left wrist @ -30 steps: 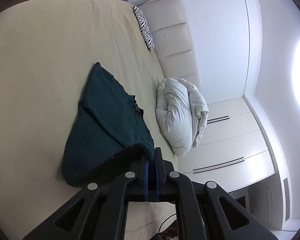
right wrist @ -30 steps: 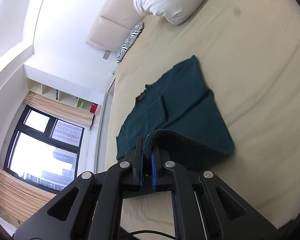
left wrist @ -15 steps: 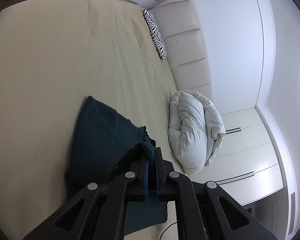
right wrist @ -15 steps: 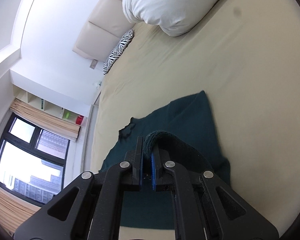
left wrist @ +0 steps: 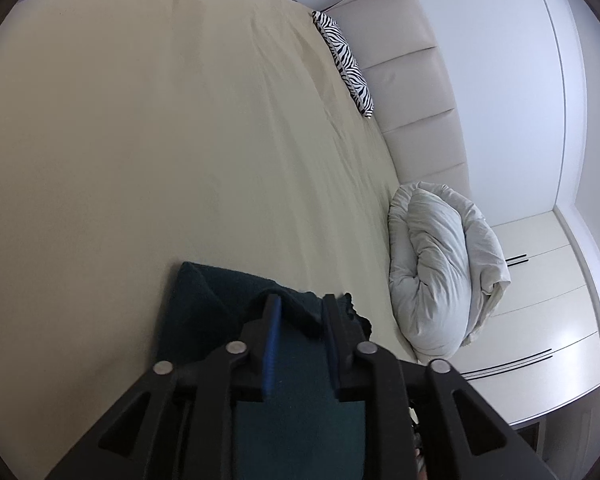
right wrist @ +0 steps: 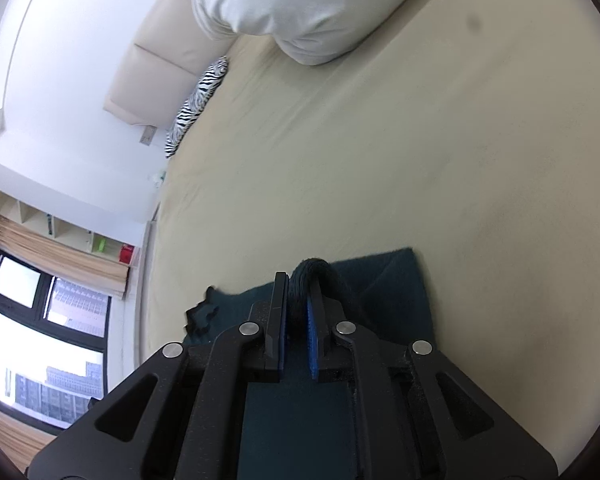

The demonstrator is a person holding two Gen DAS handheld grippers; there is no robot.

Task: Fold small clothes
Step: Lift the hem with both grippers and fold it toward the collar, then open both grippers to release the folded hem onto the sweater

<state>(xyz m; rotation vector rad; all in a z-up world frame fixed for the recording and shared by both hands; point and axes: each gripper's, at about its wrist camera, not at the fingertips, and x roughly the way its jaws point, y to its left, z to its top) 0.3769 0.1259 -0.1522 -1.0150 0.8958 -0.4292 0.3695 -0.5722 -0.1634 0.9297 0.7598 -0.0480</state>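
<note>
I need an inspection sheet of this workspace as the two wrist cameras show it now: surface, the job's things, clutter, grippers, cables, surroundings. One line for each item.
Surface: beige bed sheet, lightly wrinkled near the headboard.
Job's things: dark green garment lying folded at the near edge of the bed.
Clutter: bundled white duvet and zebra pillow, both against the headboard, apart from the garment.
Grippers: left gripper has just been opening, garment below its pads, not pinched; right gripper has just begun opening, a roll of the garment between its pads.
Cables: nothing seen.
Surroundings: padded headboard, white wardrobe, window with curtain, wall shelves.
</note>
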